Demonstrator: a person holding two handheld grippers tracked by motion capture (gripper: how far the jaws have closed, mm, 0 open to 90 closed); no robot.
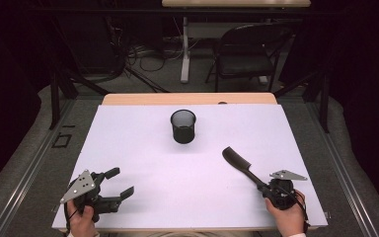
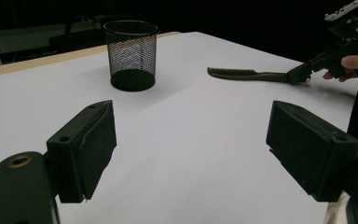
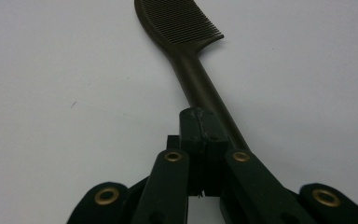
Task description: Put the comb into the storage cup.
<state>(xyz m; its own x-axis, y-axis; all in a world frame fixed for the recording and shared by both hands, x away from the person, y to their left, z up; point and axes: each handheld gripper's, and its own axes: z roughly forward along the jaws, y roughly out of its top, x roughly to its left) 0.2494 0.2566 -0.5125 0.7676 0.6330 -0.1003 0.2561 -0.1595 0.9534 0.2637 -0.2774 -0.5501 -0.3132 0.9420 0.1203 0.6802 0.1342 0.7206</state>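
Probably a lab: floor cables [image 1: 148,57].

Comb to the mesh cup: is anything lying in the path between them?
Nothing visible does. The comb, clamped in the right tongs, faces bare white table up to the mesh cup.

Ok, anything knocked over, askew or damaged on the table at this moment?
Nothing stands out. The mesh pen cup stands upright on the white table, apart from everything. The right gripper is shut on the handle of the dark comb; the comb looks intact. The left gripper is open with nothing between its jaws.
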